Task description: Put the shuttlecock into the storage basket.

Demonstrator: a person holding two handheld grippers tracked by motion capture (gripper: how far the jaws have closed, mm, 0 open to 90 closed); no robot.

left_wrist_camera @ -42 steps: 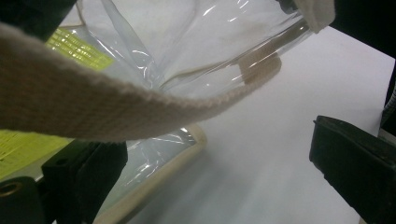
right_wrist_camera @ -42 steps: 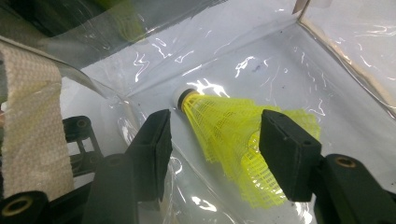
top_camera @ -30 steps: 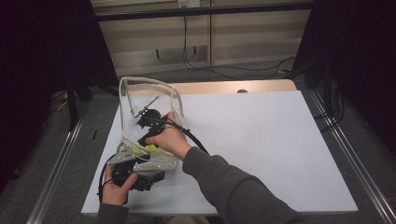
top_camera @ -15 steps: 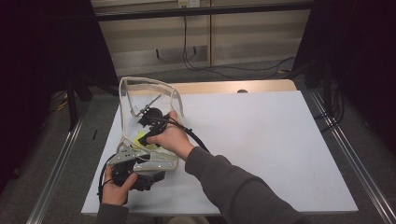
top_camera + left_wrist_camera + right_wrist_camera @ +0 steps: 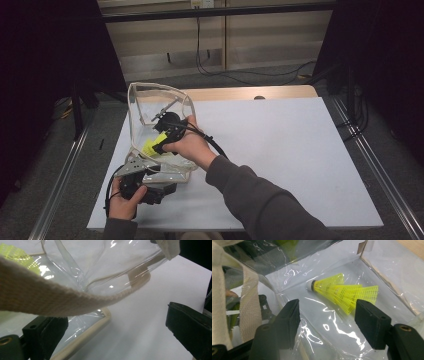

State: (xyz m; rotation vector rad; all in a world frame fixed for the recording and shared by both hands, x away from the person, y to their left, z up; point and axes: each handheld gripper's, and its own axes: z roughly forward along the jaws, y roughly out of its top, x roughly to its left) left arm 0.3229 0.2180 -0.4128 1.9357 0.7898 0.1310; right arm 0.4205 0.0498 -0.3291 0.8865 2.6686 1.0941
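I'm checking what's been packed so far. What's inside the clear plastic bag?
Yellow shuttlecocks lie on the floor of the clear bag, and the open right gripper reaches in above them. How many are nested together I cannot tell.

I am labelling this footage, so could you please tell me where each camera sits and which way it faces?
High view: above the person's side, looking forward and down on the table; forearms and both hands show.
Left gripper view: on the left tongs, facing the clear bag and its strap; black jaws show.
Right gripper view: on the right tongs, looking into the bag at yellow shuttlecocks.
All share the bag.
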